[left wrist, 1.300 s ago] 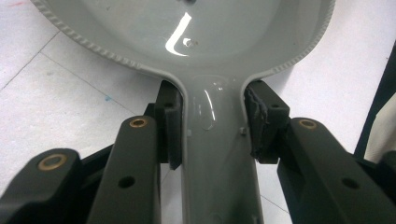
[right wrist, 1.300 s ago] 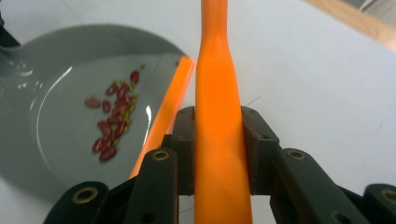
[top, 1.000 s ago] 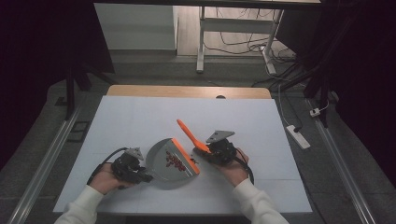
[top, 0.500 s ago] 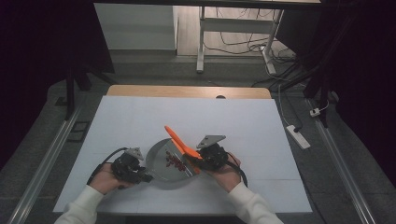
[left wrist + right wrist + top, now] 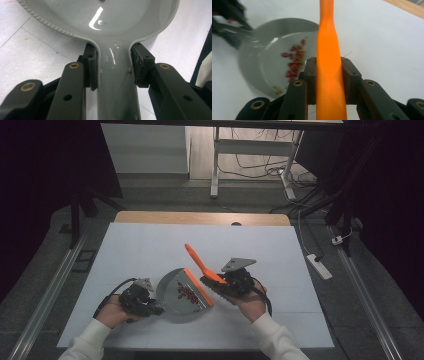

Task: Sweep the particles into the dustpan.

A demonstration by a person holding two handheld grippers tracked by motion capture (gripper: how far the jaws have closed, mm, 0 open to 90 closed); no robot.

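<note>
At the lower left of the high view, my left gripper [image 5: 150, 309] pinches the handle of the grey dustpan [image 5: 175, 295], which lies on the white surface [image 5: 150, 250] just left of centre; in the left gripper view both pads press against the sides of that handle [image 5: 113, 82]. In the pan's bowl, I see a scatter of small red and yellowish bits [image 5: 186, 292], gathered near its orange front lip [image 5: 198, 287]. Just right of the lip, the dark bristles of the orange brush [image 5: 207, 270] sit beside the pan, the handle slanting up toward the upper left. At lower centre right, my right gripper [image 5: 222, 282] is clamped on that brush, and in the right gripper view its pads squeeze the orange handle [image 5: 329, 75] from both sides.
</note>
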